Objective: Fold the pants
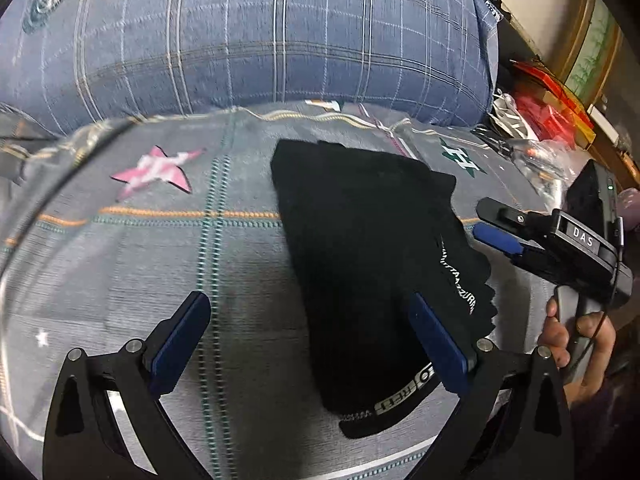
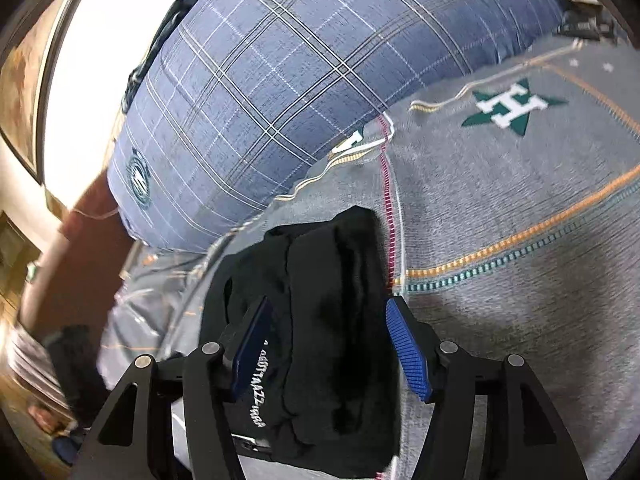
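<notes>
The black pants (image 1: 360,240) lie folded into a narrow stack on the grey bedspread (image 1: 160,260), with white lettering and the waistband label toward me. My left gripper (image 1: 308,340) is open just above the near end; its right finger is over the cloth and its left finger over bare bedspread. In the right wrist view the pants (image 2: 328,340) lie between the fingers of my open right gripper (image 2: 328,348), which straddles the stack. The right gripper also shows in the left wrist view (image 1: 496,224) at the stack's right edge, jaws apart.
A big blue plaid pillow (image 1: 260,40) lies behind the pants. Clutter, red packaging (image 1: 548,116) and clear plastic wrap sit at the bed's right side. The bedspread has a pink star (image 1: 156,172) and a green star (image 2: 512,108). A hand holds the right gripper's handle (image 1: 576,340).
</notes>
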`<action>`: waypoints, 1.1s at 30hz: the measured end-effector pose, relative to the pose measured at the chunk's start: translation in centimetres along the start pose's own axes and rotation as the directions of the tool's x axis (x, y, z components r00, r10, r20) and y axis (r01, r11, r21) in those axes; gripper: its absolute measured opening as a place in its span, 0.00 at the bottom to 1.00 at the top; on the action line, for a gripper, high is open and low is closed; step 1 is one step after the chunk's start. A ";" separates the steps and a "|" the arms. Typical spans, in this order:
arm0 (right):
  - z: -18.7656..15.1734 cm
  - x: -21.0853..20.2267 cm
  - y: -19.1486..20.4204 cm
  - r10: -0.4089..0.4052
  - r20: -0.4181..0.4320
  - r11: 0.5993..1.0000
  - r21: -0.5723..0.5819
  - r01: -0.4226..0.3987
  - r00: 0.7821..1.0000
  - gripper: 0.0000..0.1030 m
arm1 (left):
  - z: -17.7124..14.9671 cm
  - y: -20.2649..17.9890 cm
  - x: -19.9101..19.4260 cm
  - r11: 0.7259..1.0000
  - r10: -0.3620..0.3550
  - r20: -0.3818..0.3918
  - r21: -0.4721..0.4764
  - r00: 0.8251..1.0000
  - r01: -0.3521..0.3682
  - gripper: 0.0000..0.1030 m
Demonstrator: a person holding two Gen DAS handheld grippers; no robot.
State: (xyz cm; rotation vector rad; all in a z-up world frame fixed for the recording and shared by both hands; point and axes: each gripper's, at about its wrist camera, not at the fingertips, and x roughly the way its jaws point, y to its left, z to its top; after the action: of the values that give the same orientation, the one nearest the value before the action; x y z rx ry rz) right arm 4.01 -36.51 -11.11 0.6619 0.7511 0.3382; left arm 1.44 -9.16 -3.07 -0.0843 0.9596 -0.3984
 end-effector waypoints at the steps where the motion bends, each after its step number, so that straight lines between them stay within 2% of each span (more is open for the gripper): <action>1: 0.1 0.2 -0.1 0.010 -0.004 1.000 0.007 -0.010 1.000 0.61 | 0.0 -0.1 0.2 1.000 -0.024 -0.012 -0.002 1.000 0.024 0.98; 4: 0.5 1.2 -0.1 -0.014 -0.022 1.000 0.010 0.015 1.000 0.61 | 0.0 -0.3 0.7 0.994 -0.108 -0.036 -0.019 0.993 0.108 0.98; 8: 0.7 2.8 -0.7 -0.055 -0.062 0.998 0.028 0.057 0.997 0.59 | 0.4 -0.3 1.3 0.987 -0.159 -0.057 -0.034 0.986 0.157 0.98; 11: 0.7 2.9 -0.9 -0.044 -0.061 0.998 0.036 0.046 0.997 0.60 | 0.7 0.0 2.2 0.981 -0.191 -0.093 -0.064 0.977 0.185 0.98; 15: 0.7 2.9 -1.1 -0.022 -0.077 0.999 0.039 0.025 0.997 0.62 | 0.9 -0.4 3.0 0.963 -0.264 -0.135 -0.083 0.955 0.255 0.98; 18: 0.5 3.3 -0.7 0.004 -0.102 0.999 0.034 0.000 0.995 0.63 | 1.1 -1.0 3.2 0.957 -0.288 -0.143 -0.088 0.947 0.278 0.98; 22: 0.2 3.8 0.4 -0.015 -0.110 1.000 -0.020 0.013 0.994 0.63 | 1.2 -1.3 3.5 0.959 -0.282 -0.140 -0.082 0.949 0.273 0.97; 24: 0.0 4.0 0.8 -0.043 -0.107 0.998 -0.044 0.038 0.993 0.53 | 1.2 -1.1 3.5 0.956 -0.289 -0.134 -0.096 0.948 0.278 0.96; 27: -0.2 4.0 0.8 -0.052 -0.101 0.997 -0.055 0.046 0.994 0.44 | 1.2 -0.9 3.3 0.959 -0.275 -0.122 -0.098 0.954 0.265 0.83; 29: -0.4 3.7 1.0 -0.064 -0.086 0.996 -0.065 0.058 0.994 0.38 | 1.2 -0.8 3.1 0.968 -0.245 -0.118 -0.087 0.962 0.236 0.67; 32: -0.9 2.8 2.6 -0.114 -0.036 0.986 -0.130 0.109 0.993 0.30 | 1.3 -0.8 2.6 0.969 -0.239 -0.109 -0.085 0.965 0.231 0.53; 33: -1.2 2.5 3.2 -0.133 -0.020 0.978 -0.162 0.128 0.991 0.28 | 1.3 -0.7 2.4 0.968 -0.244 -0.106 -0.088 0.964 0.236 0.52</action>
State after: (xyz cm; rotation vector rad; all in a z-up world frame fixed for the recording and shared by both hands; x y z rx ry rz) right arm 4.70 -32.36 -10.95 0.4540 0.7833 0.2857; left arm 3.52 -10.83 -4.01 -0.2500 1.0833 -0.5961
